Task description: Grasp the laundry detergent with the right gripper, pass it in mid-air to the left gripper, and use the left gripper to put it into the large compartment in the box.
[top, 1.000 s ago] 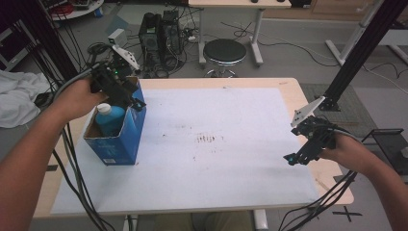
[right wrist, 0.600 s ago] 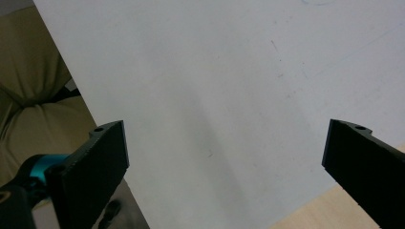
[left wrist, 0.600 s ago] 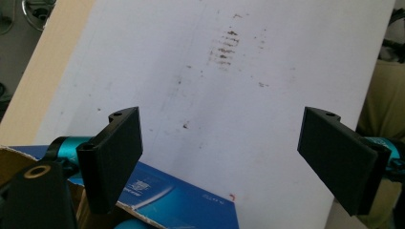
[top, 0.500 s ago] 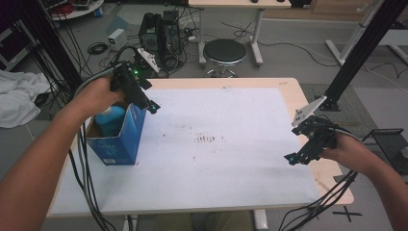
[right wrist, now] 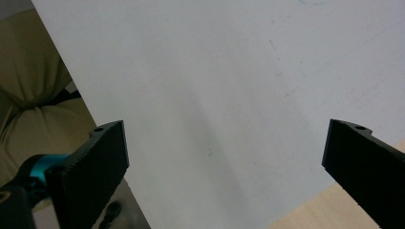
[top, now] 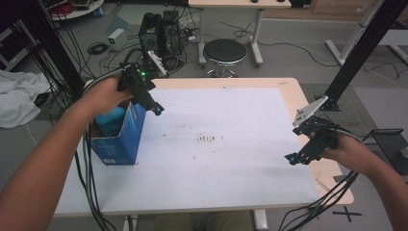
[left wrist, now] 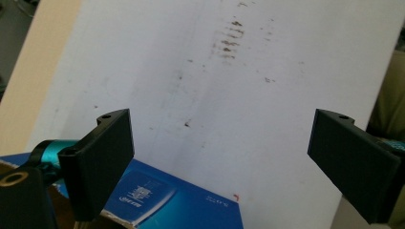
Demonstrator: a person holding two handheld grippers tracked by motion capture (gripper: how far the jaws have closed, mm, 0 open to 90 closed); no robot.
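Observation:
A blue cardboard box (top: 124, 142) stands open at the left edge of the white mat (top: 226, 159). A light-blue object (top: 109, 118) sits inside it. My left gripper (top: 155, 108) hovers just above the box's right rim, pointing down over the mat. In the left gripper view the left gripper (left wrist: 229, 157) is open with nothing between its jaws, and the box's printed top edge (left wrist: 181, 202) lies below. My right gripper (top: 294, 158) hangs near the mat's right edge. The right gripper view has the right gripper (right wrist: 224, 167) wide open and empty over bare mat.
The mat has a patch of brown stains (top: 208, 139) in its middle. The wooden table edge (top: 332, 168) runs along the right. Cables (top: 91, 192) trail from both hands. A black stool (top: 225, 52) and computer gear (top: 161, 29) stand on the floor beyond the table.
My left gripper has lifted out of the blue box and moved right over its rim, empty. The light-blue object stayed in the box. The right gripper has hardly moved.

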